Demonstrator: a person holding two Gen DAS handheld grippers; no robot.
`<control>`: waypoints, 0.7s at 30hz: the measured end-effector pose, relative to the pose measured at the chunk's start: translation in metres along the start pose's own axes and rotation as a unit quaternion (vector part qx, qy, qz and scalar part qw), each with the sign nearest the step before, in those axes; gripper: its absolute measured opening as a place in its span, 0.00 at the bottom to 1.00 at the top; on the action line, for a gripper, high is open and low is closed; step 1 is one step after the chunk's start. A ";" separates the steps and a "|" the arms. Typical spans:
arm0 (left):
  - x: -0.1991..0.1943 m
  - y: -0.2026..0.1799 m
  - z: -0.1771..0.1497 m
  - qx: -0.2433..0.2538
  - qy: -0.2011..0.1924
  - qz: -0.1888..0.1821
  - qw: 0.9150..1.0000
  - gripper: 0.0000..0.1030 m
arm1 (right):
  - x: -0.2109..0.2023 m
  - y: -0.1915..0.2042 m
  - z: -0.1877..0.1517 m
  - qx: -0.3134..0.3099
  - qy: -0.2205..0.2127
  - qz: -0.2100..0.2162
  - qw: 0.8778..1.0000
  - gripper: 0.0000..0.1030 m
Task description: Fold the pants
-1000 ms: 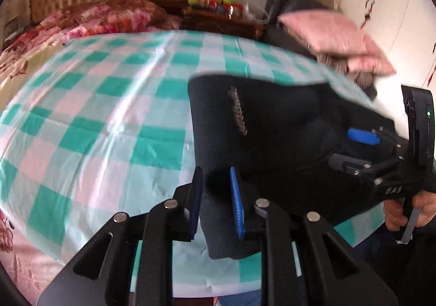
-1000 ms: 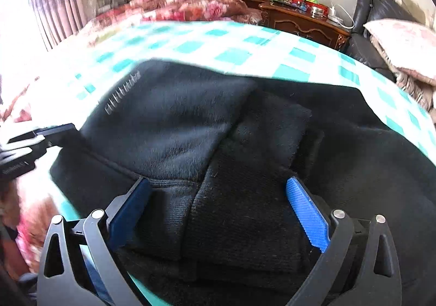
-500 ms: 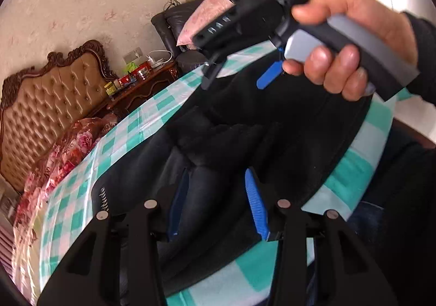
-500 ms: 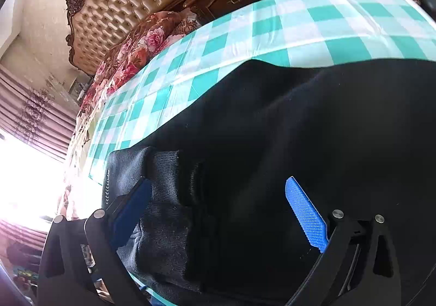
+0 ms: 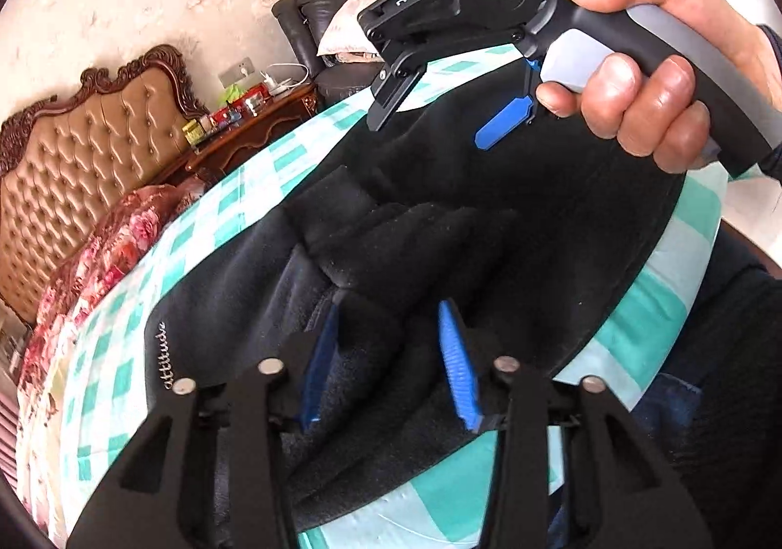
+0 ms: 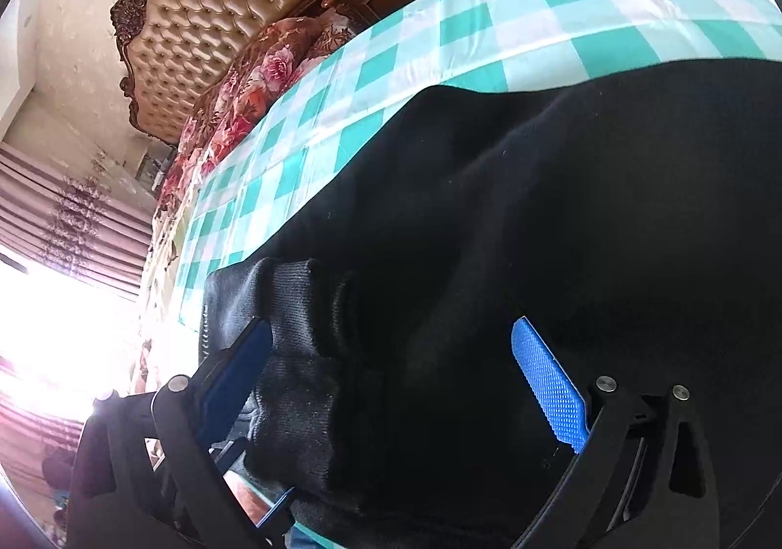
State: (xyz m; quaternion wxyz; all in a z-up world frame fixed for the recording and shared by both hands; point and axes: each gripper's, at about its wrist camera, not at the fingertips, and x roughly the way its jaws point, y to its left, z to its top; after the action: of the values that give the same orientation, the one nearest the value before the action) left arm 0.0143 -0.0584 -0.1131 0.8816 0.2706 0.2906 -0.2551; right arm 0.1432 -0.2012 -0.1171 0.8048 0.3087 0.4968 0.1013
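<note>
Black pants [image 5: 488, 216] lie folded on a green-and-white checked tablecloth [image 5: 205, 226], with white lettering [image 5: 163, 353] near one edge. My left gripper [image 5: 386, 363] sits low over the near fold. A thick roll of the fabric lies between its blue pads [image 5: 457, 363], and the jaws are closing without a clear pinch. My right gripper [image 5: 430, 133], held by a hand [image 5: 650, 109], hovers open over the far part of the pants. In the right wrist view the right gripper [image 6: 391, 378] stands wide open, straddling the ribbed cuffs [image 6: 293, 353] of the pants [image 6: 586, 207].
Beyond the table are a tufted headboard [image 5: 88, 158], a floral quilt [image 5: 112, 251], a dark wooden nightstand [image 5: 254, 133] with small items, and a black sofa [image 5: 313, 21] with a pink pillow. A bright curtained window [image 6: 58, 304] is at the left. The person's legs press the near table edge [image 5: 708, 402].
Both views have rolled sharply. My left gripper let go of the pants' edge, its jaws now wider around a thicker fold. The right gripper came close and rose into view.
</note>
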 end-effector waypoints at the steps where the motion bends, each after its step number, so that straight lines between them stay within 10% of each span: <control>1: 0.000 0.005 0.001 -0.020 0.000 -0.010 1.000 0.36 | 0.000 0.000 0.000 0.002 0.001 0.004 1.000 0.93; 13: -0.005 0.037 -0.008 -0.124 -0.004 -0.075 0.989 0.31 | -0.001 -0.007 0.002 0.033 0.019 0.060 0.997 0.93; 21: -0.006 0.005 -0.014 -0.009 0.017 0.014 1.000 0.29 | -0.002 -0.007 0.001 0.035 0.022 0.066 0.997 0.93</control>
State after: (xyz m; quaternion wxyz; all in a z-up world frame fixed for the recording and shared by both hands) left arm 0.0084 -0.0446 -0.1170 0.8823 0.2712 0.3039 -0.2360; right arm 0.1418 -0.2078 -0.1194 0.7737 0.3664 0.4967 0.1431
